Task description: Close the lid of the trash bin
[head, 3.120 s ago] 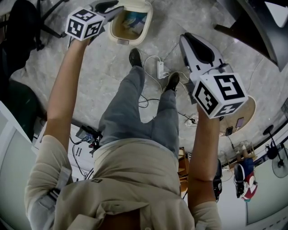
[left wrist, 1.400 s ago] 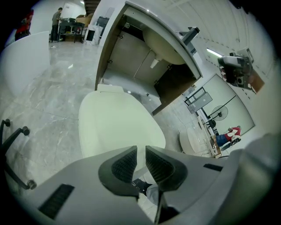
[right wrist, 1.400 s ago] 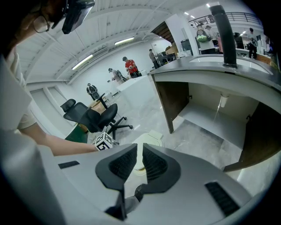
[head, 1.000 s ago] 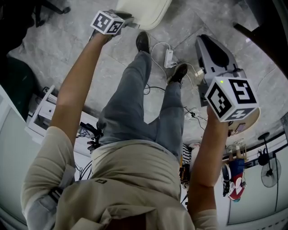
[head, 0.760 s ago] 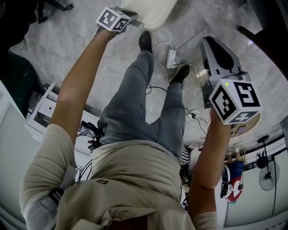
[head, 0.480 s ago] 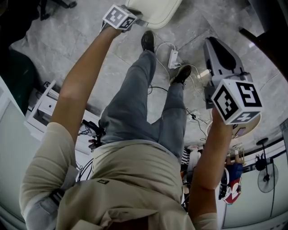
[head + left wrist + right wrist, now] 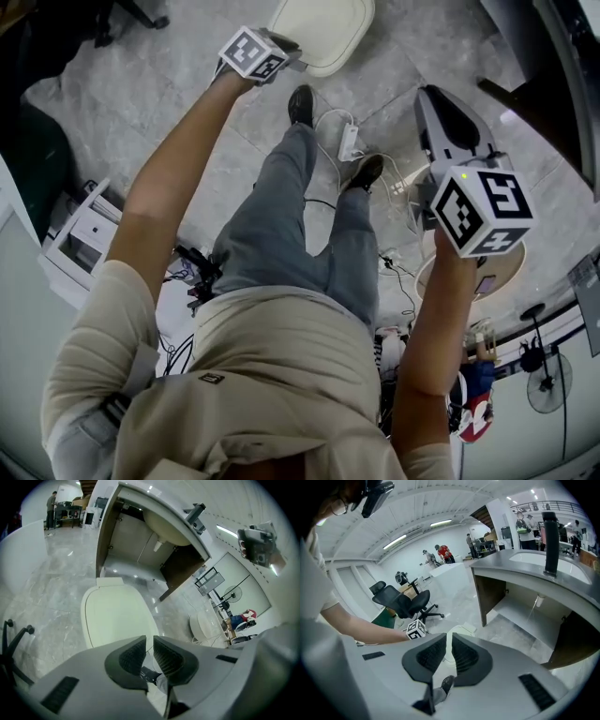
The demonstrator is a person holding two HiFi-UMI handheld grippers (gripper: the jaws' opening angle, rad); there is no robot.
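Two things matter for the step in hand, as I judge it. The cream oval plastic lid of the trash bin already lies flat over the bin's mouth. What is left is to confirm that it sits flush all round, and to take the left hand-held gripper away from the bin without snagging the lid's near edge. A clean lift up and back from the bin would do. If any part of the edge looked raised, a light downward press on the lid's top with the jaw tips would be safer than pinching it.

The left hand-held gripper hangs over the near edge of the bin and, by the left gripper view, does not touch it. Its jaws are nearly together and opening a little, with nothing between them. The right hand-held gripper is well apart from the bin, to its right, with its jaws drawn together to a thin slit and empty.
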